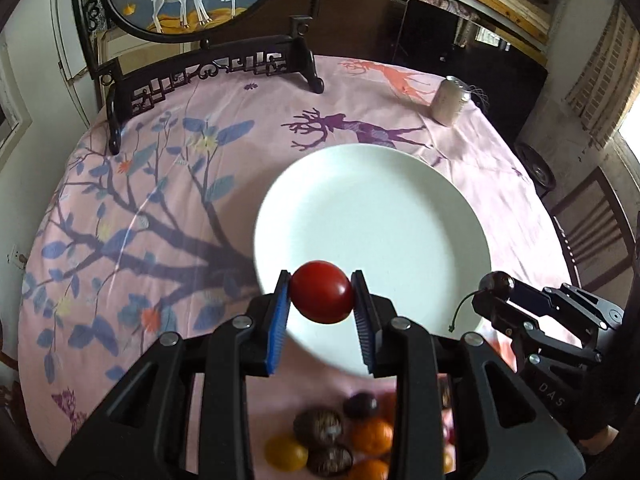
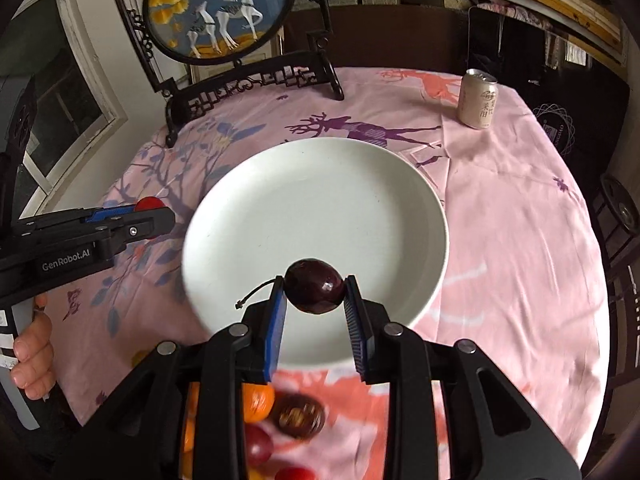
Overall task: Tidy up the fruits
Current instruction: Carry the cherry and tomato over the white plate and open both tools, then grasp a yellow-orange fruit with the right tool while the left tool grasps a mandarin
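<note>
My left gripper (image 1: 321, 292) is shut on a red cherry tomato (image 1: 321, 292), held above the near rim of a bare white plate (image 1: 380, 216). My right gripper (image 2: 315, 288) is shut on a dark purple cherry (image 2: 315, 286) with a thin stem, held above the near edge of the same plate (image 2: 316, 204). In the left wrist view the right gripper (image 1: 498, 286) shows at the right with the cherry. In the right wrist view the left gripper (image 2: 148, 210) shows at the left with the tomato (image 2: 149, 202). A pile of loose fruits (image 1: 340, 436) lies below the grippers and shows in the right wrist view too (image 2: 280, 412).
A pink patterned tablecloth (image 2: 512, 240) covers the round table. A drink can (image 2: 478, 98) stands at the far right. A dark wooden stand with a round deer painting (image 2: 224, 12) is at the far left. A chair (image 1: 592, 232) stands beyond the table's right edge.
</note>
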